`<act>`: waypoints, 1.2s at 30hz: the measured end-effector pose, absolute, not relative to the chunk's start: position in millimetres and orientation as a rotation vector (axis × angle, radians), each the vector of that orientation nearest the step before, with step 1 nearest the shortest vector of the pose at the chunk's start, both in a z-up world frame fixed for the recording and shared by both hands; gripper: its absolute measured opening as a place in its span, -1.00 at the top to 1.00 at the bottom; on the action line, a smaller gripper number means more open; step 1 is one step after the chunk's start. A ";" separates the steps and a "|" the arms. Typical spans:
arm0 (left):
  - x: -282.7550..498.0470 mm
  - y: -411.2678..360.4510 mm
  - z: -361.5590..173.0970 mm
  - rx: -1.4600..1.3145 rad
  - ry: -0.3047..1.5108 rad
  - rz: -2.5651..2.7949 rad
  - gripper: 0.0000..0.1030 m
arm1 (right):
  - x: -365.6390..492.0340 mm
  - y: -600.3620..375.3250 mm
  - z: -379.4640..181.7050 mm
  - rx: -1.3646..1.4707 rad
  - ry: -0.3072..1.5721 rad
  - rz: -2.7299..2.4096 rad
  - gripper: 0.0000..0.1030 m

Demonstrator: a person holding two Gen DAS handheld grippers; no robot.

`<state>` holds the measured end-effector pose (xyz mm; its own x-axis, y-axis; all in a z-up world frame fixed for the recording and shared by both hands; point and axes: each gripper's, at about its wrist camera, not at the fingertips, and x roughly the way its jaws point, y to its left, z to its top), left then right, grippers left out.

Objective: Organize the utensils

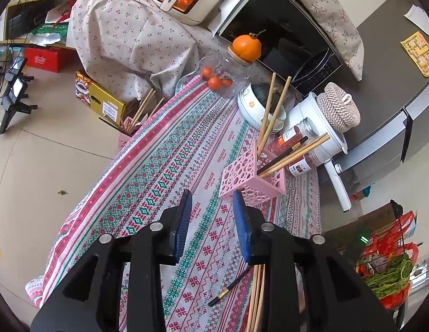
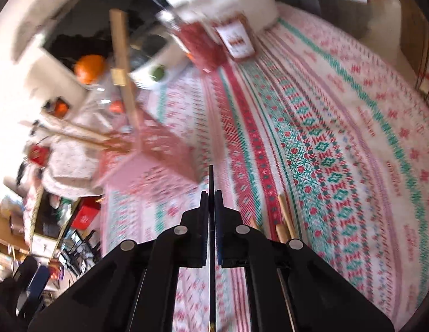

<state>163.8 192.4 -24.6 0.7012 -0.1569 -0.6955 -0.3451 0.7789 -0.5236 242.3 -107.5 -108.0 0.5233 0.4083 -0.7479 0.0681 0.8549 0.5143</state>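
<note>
A pink perforated utensil holder point(image 1: 251, 175) stands on the patterned tablecloth point(image 1: 164, 166) and holds several wooden chopsticks point(image 1: 272, 110) and a black one. My left gripper point(image 1: 211, 207) is open and empty, just short of the holder. Loose wooden chopsticks point(image 1: 256, 298) and a black chopstick point(image 1: 231, 287) lie on the cloth under its right finger. My right gripper point(image 2: 211, 193) is shut on a thin black chopstick point(image 2: 211, 177) that points toward the blurred pink holder point(image 2: 159, 149). Wooden chopsticks point(image 2: 285, 215) lie on the cloth beside its right finger.
A second pink holder point(image 1: 125, 132) with chopsticks sits at the table's left edge. A bowl point(image 1: 256, 105), spice jars point(image 1: 294, 135), a white pot point(image 1: 322, 127), a glass jar with oranges point(image 1: 222, 72) and a microwave point(image 1: 280, 41) crowd the far end.
</note>
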 end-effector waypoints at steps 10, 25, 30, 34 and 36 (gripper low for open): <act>158.7 196.7 -26.0 -0.700 0.808 0.122 0.45 | 175.7 -107.2 -43.0 0.415 0.841 0.358 0.92; 164.7 192.4 -34.3 -0.694 0.838 0.131 0.45 | 201.9 -120.2 65.9 0.423 0.682 0.391 0.99; 169.0 190.9 -41.5 -0.702 0.879 0.113 0.45 | 226.9 -160.0 8.5 0.523 0.857 0.266 0.94; 173.7 188.9 -48.7 -0.734 0.911 0.085 0.45 | 232.8 -214.7 -101.7 0.753 1.096 0.082 0.86; 176.0 184.7 -51.0 -0.727 0.921 0.084 0.45 | 235.1 -236.6 -147.4 0.876 1.163 -0.020 0.85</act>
